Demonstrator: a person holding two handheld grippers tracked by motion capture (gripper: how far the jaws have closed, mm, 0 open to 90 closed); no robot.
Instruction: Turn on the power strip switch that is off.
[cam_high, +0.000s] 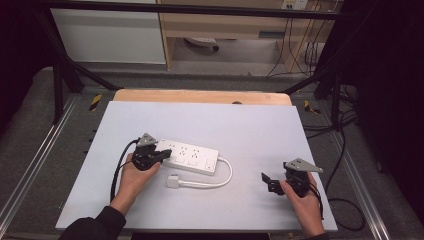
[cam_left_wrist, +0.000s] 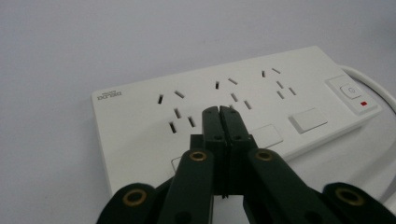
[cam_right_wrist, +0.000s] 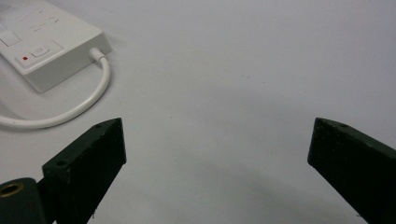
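Left gripper (cam_high: 161, 156) is hovering at the left end of the white rectangular plastic power strip (cam_high: 192, 156), jaws pressed together with nothing between them. In the left gripper view the closed left gripper (cam_left_wrist: 219, 111) is showing its joined tips sitting over the strip's (cam_left_wrist: 261, 100) top face, just beside the nearest set of socket slots (cam_left_wrist: 176, 113); whether the tips are touching the plastic I cannot tell.

The strip is lying flat on the pale grey tabletop (cam_high: 250, 125), left of centre. Its long axis is running left to right across the table, tilting slightly toward the person at the right end. The switch end, with its square button and small red indicator (cam_left_wrist: 364, 103), is pointing right, toward the other hand. The branded end is pointing left, under the left gripper.

A thick white cable (cam_high: 225, 177) is leaving the right end, looping toward the person and back left, ending in a white plug (cam_high: 173, 181) lying on the table just in front of the strip.

Right gripper (cam_high: 268, 182) is resting low at the table's right side, well apart from the strip, jaws spread wide and holding nothing. In the right gripper view the open right gripper (cam_right_wrist: 217, 154) is framing bare tabletop (cam_right_wrist: 243, 70), with the strip's switch end (cam_right_wrist: 46, 51) and cable (cam_right_wrist: 88, 100) sitting far off at upper left.
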